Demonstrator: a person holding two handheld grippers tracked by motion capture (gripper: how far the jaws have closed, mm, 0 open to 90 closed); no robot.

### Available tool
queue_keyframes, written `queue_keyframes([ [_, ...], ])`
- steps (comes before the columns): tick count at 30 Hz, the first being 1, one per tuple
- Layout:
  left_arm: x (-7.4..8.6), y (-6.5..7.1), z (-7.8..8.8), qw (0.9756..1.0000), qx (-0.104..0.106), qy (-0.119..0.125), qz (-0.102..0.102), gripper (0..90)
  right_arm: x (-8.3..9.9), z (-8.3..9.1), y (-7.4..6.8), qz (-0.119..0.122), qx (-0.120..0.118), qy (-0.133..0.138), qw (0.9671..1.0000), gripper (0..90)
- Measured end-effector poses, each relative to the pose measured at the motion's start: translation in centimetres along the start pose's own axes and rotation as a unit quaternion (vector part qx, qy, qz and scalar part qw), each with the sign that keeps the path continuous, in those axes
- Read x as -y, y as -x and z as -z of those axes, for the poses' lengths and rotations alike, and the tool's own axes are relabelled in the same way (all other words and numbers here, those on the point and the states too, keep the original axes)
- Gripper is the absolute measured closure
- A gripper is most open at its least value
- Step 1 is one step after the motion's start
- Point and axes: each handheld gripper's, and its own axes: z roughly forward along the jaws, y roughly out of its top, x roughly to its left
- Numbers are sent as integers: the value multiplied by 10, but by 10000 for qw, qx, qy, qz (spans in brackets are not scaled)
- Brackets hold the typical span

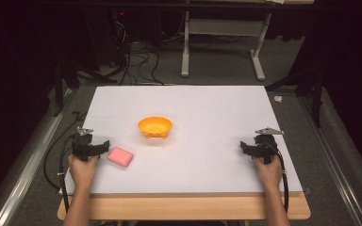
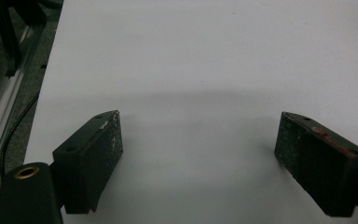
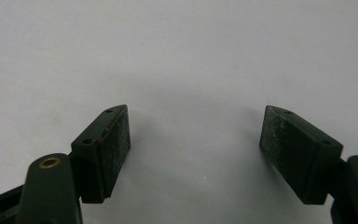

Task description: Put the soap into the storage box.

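An orange bowl (image 1: 155, 127) stands upright near the middle of the white board (image 1: 184, 101). A pink block (image 1: 120, 157) lies flat to the bowl's front left. My left gripper (image 1: 90, 144) rests low over the board just left of the pink block, a small gap apart from it. In the left gripper view its jaws stand wide apart (image 2: 198, 126) with only bare white board between them. My right gripper (image 1: 257, 147) sits near the board's right edge, far from both objects. It is open too (image 3: 196, 116), with nothing between its pads.
The white board lies on a wooden table (image 1: 184, 207) whose front edge shows below it. Black cables (image 1: 56, 155) trail off the left side over a metal rail. Beyond the far edge are table legs (image 1: 185, 47) and more cables on the floor.
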Motion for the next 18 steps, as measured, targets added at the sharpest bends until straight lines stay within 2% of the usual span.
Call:
queue_keyframes([
  [18, -1, 0, 0, 10000, -2, -18, -4, 157, 0, 0, 0, 2, 3, 2, 10000, 250],
])
